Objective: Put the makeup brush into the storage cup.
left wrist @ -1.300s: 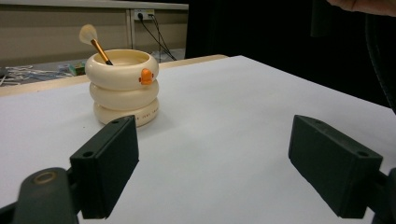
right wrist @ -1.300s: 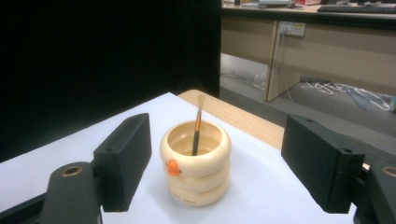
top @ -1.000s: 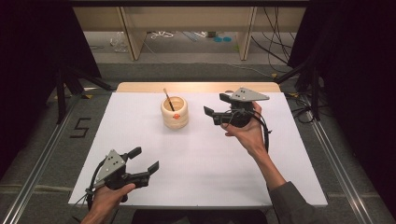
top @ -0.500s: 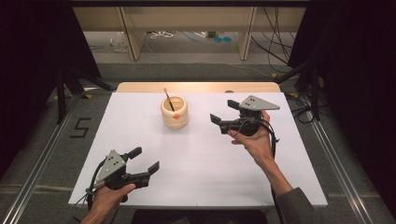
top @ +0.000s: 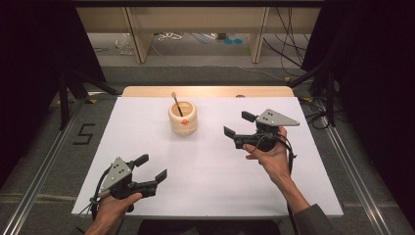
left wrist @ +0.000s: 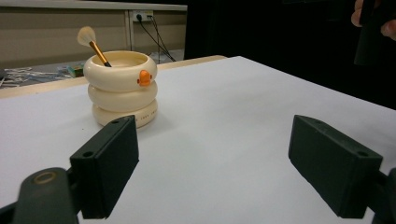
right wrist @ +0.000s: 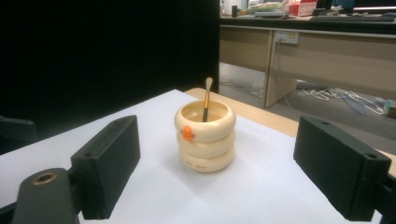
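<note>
- The right gripper (top: 238, 123) now hangs over the right half of the table (top: 210, 196), farther from the back edge and lower than a second ago, when it was close beside the holder
- Its jaws have just been opening and now stand wide apart with nothing between them; in the right gripper view they frame the holder from a distance
- The cream ring-shaped holder (top: 182, 118) stands upright near the middle of the back edge, unmoved, with the brush (top: 177, 104) leaning inside it, bristles up
- The left gripper (top: 152, 168) sits where it was, near the front left corner, jaws spread and empty
- My reading: the brush has been set in the holder and let go, so the right hand is backing off and little seems left to do
</note>
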The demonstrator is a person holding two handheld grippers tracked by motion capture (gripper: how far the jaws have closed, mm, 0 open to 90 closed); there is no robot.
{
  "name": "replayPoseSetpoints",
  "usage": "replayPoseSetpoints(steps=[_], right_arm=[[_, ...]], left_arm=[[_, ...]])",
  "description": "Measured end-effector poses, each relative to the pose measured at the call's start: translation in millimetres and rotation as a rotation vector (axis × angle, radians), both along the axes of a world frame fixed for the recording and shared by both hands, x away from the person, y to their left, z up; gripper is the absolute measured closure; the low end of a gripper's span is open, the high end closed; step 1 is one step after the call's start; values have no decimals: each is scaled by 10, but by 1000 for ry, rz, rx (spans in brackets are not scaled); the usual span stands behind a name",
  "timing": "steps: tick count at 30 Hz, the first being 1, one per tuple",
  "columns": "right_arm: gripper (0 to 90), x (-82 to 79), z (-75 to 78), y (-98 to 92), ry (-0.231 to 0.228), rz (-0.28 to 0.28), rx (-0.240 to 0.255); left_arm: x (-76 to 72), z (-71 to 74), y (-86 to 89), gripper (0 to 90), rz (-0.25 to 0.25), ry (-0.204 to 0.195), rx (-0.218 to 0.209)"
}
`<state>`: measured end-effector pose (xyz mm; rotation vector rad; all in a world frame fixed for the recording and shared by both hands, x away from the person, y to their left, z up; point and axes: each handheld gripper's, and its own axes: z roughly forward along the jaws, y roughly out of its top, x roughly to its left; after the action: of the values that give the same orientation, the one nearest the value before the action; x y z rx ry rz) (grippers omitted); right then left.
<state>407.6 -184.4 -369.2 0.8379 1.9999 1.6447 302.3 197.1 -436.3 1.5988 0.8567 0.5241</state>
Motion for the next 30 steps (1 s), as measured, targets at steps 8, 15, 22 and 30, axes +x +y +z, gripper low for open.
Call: replayPoseSetpoints(steps=[8,15,22,30], right_arm=[[153,-83,-79,-33,9,1,5],[153,-137,-135,-71,5,-8,10],[153,-208,-160,-99,10,-2,6],[153,-277,-256,-134,31,-2,10]], left_arm=[[-7,2,-1,158,-2,-2,4],[-5,-2,0,158,-1,0,5],[-5,0,1,158,-4,-1,11],[-6,1,1,158,-4,-2,11]])
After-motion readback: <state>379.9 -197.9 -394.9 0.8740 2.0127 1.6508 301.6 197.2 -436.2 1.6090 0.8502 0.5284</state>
